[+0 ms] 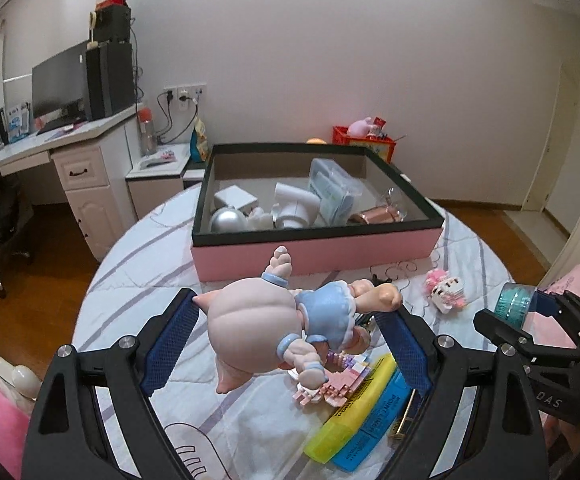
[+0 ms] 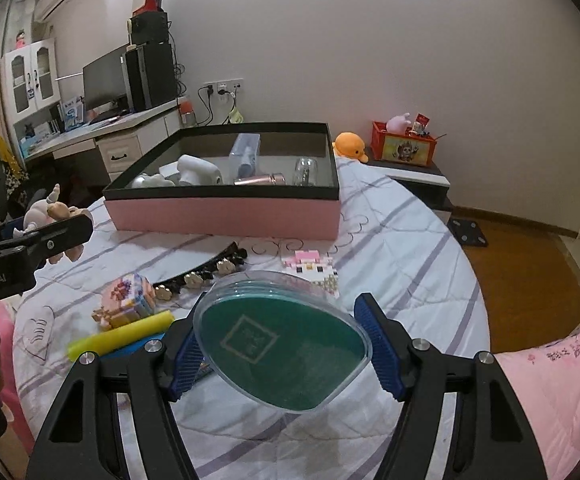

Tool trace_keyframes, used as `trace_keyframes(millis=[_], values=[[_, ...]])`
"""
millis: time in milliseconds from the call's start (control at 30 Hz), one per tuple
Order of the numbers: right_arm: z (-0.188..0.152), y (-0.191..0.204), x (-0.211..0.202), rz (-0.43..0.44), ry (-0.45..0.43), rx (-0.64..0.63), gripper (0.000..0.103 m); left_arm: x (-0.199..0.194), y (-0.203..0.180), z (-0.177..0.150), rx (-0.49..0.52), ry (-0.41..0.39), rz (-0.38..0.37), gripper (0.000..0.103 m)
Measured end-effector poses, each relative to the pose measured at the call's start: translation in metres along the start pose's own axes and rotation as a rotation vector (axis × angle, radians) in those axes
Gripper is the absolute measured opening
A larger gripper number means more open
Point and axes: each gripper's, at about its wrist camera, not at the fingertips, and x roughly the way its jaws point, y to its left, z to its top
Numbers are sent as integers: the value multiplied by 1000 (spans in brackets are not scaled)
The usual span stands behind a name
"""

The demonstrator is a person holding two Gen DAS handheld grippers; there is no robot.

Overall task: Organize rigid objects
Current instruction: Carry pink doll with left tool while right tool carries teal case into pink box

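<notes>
Our left hand-held gripper [image 1: 295, 344] is clamped on a pale pink plastic doll in a light blue dress [image 1: 286, 320], held in the air above the white, purple-striped bedsheet [image 1: 138, 280] just in front of the pink cardboard box with a black rim [image 1: 329, 252]. Our right hand-held gripper [image 2: 282, 348] is clamped on a round clear plastic case with a teal inside [image 2: 282, 340], raised over the same sheet near the yellow highlighter [image 2: 120, 334].

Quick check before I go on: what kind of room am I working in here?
Most likely a bedroom or a child's room at home: a quilted bed cover under the pink box, a desk with a monitor, and toys in a red crate.
</notes>
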Motion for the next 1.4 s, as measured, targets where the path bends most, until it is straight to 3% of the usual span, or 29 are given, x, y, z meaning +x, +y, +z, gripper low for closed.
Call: trace_keyframes(millis=[300, 600, 900, 1033, 1233, 1400], values=[[33, 14, -16, 26, -77, -45, 72, -23, -3, 20, 20, -73, 18, 90], [71, 23, 7, 52, -92, -84, 72, -7, -1, 44, 37, -76, 11, 90], [123, 17, 70, 45, -41, -119, 72, 63, 8, 100, 82, -22, 19, 90], [143, 8, 112, 25, 11, -119, 72, 118, 17, 127, 90, 66, 15, 90], [154, -2, 173, -21, 116, -149, 72, 185, 29, 143, 88, 174, 22, 90], [152, -3, 197, -39, 157, -171, 72, 220, 32, 141, 87, 243, 37, 90]])
